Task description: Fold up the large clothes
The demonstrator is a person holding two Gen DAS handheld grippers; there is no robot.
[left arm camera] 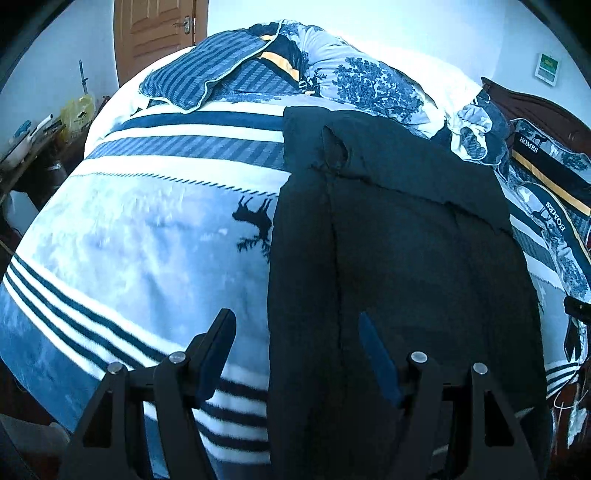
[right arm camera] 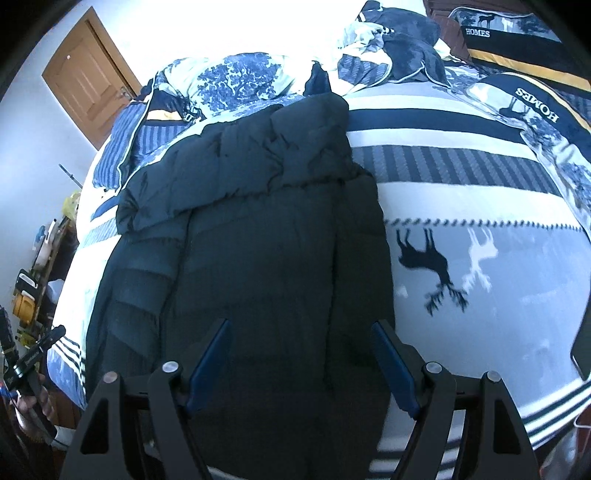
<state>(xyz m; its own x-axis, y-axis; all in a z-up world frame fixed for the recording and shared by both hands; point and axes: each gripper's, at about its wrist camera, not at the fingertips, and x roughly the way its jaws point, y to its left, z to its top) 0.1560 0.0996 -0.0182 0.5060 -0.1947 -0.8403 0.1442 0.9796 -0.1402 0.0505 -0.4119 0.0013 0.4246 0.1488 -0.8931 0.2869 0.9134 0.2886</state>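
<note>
A large dark padded jacket lies lengthwise on the bed, its sides folded in and its hood at the far end. It also shows in the right wrist view. My left gripper is open and empty, above the jacket's near left edge, one finger over the blanket. My right gripper is open and empty, above the jacket's near right part. The left gripper's handle shows at the far left of the right wrist view.
The bed carries a blue and white deer blanket. A bunched quilt and a striped pillow lie at the far end. "HOMES" pillows lie by the headboard. A cluttered table stands left; a door is behind.
</note>
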